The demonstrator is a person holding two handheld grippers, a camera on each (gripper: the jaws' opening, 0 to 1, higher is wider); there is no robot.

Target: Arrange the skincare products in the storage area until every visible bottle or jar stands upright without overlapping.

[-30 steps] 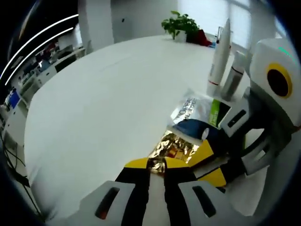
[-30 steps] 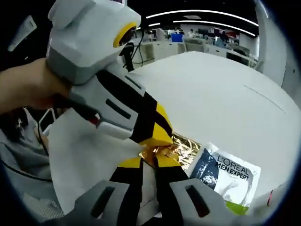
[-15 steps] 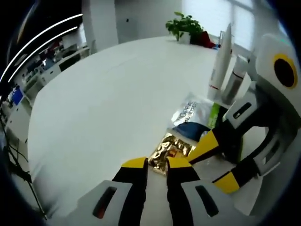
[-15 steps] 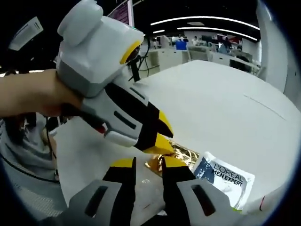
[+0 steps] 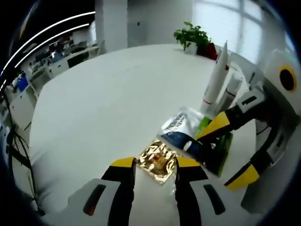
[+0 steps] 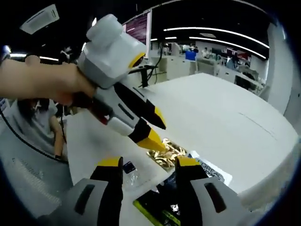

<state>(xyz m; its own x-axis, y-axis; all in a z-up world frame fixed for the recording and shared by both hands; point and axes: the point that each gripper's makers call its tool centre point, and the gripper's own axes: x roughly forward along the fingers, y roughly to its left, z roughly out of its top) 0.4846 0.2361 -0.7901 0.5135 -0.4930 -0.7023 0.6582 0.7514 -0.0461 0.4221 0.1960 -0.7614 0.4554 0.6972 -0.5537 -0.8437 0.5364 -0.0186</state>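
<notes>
1. Left gripper view: the left gripper (image 5: 155, 165) is seen low over a white table (image 5: 94, 103), its yellow-tipped jaws spread apart with nothing pinched between them.
2. A crinkled gold foil sachet (image 5: 157, 160) is seen lying flat on the table just ahead of those jaws, in line with the gap.
3. A white and dark blue printed sachet (image 5: 181, 129) lies flat just beyond the gold one, touching or overlapping a green-edged packet (image 5: 221, 146).
4. Two white tubes (image 5: 215, 77) are seen standing upright beside each other behind the packets; a potted plant (image 5: 194, 36) stands far back on the table.
5. Right gripper view: the right gripper (image 6: 146, 165) is shown with its jaws spread wide and empty, above the gold foil sachet (image 6: 167, 153) and a dark packet (image 6: 162, 207).
6. The left gripper (image 6: 153, 129), held by a hand (image 6: 42, 84), is seen from the side with its jaws parted.
</notes>
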